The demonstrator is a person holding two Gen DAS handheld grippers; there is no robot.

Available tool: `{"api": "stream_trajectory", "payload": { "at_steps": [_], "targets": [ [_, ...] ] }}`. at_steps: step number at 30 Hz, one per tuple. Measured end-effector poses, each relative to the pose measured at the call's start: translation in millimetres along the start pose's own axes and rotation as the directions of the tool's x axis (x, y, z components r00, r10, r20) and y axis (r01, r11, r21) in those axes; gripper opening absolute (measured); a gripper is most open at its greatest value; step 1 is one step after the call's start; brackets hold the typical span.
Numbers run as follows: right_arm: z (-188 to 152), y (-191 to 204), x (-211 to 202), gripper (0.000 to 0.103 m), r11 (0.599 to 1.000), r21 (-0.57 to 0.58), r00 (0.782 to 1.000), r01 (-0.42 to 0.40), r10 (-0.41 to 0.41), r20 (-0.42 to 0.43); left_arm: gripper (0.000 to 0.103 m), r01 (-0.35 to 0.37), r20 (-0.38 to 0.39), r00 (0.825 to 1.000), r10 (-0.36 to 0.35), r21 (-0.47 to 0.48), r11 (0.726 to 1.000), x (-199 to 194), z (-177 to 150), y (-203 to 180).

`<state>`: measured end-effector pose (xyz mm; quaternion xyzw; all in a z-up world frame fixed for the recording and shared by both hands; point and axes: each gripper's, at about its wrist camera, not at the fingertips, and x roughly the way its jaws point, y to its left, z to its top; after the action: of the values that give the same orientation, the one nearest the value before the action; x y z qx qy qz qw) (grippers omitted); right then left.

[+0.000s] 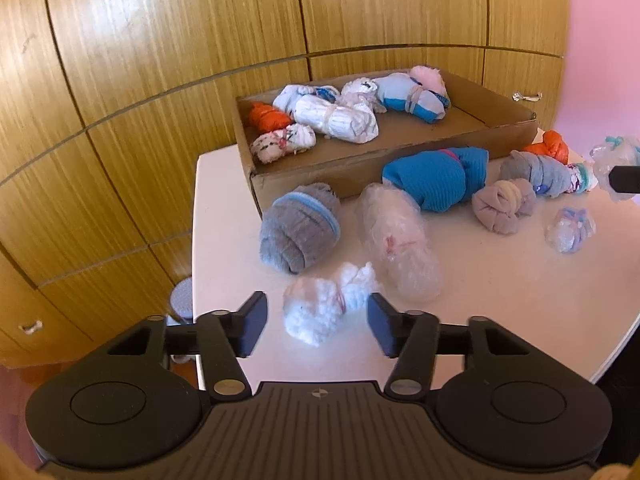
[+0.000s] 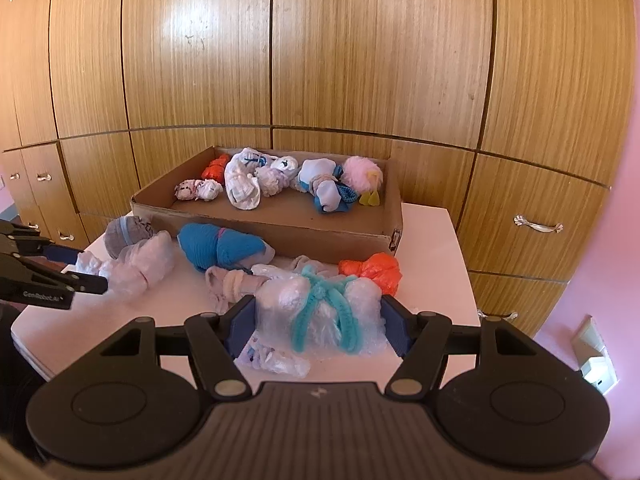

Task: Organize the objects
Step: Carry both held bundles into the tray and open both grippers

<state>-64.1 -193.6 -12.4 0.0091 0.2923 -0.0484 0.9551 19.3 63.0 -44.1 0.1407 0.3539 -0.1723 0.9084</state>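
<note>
The right tool [image 2: 318, 322] grips the bubble-wrap bundle [image 2: 320, 312]; the cardboard box [image 2: 280, 236] lies straight ahead. The left tool [image 1: 316, 320], wide, straddles the white fluffy bundle [image 1: 320, 312].

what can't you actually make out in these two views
- Right wrist view: whether the right hand-held gripper truly clamps the bubble-wrap bundle; the bundle hides the pad faces.
- Right wrist view: the small wrapped item underneath, mostly covered by that bundle.
- Left wrist view: the clear bundle at the right edge, cropped and blurred.
- Both views: the cardboard box floor beneath the piled socks.
</note>
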Motion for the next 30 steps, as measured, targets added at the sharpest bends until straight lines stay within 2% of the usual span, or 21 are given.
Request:
{"api": "stream_trajectory", "payload": {
  "at_steps": [2,3,6,13,20,25,30],
  "targets": [
    [0.8,-0.1,-0.6,0.062,1.0,-0.004,1.0,0.001,-0.001,0.001,0.052,0.028,-0.002,1.0,-0.028,-0.002,1.0,2.7,1.0,1.2],
    [1.1,-0.1,-0.7,0.062,1.0,-0.004,1.0,0.002,-0.002,0.001,0.042,0.052,-0.009,0.999,-0.052,-0.011,0.999,4.5,1.2,2.9],
    [1.6,0.9,-1.8,0.062,1.0,-0.006,1.0,0.004,-0.004,0.001,0.036,0.055,-0.017,0.998,-0.055,-0.009,0.998,4.5,0.9,1.9],
    [14.8,-2.8,-5.1,0.062,0.999,-0.038,1.0,-0.006,0.007,0.021,0.036,0.076,0.017,0.997,-0.075,-0.007,0.997,-23.3,12.1,6.6],
    [56.4,-19.0,-10.7,0.062,0.998,-0.054,0.996,-0.038,0.043,0.08,0.036,0.095,0.067,0.993,-0.096,0.018,0.995,-42.5,63.5,20.5],
    [87.3,-21.7,-6.5,0.062,0.993,-0.102,0.991,-0.061,0.072,0.109,0.036,0.08,0.088,0.993,-0.083,0.035,0.996,-35.3,99.1,23.2],
    [110.9,-31.7,21.3,0.062,0.986,-0.121,0.989,-0.112,0.123,0.082,0.036,0.099,0.047,0.994,-0.101,0.045,0.994,-5.6,120.2,21.5]
  ]
}}
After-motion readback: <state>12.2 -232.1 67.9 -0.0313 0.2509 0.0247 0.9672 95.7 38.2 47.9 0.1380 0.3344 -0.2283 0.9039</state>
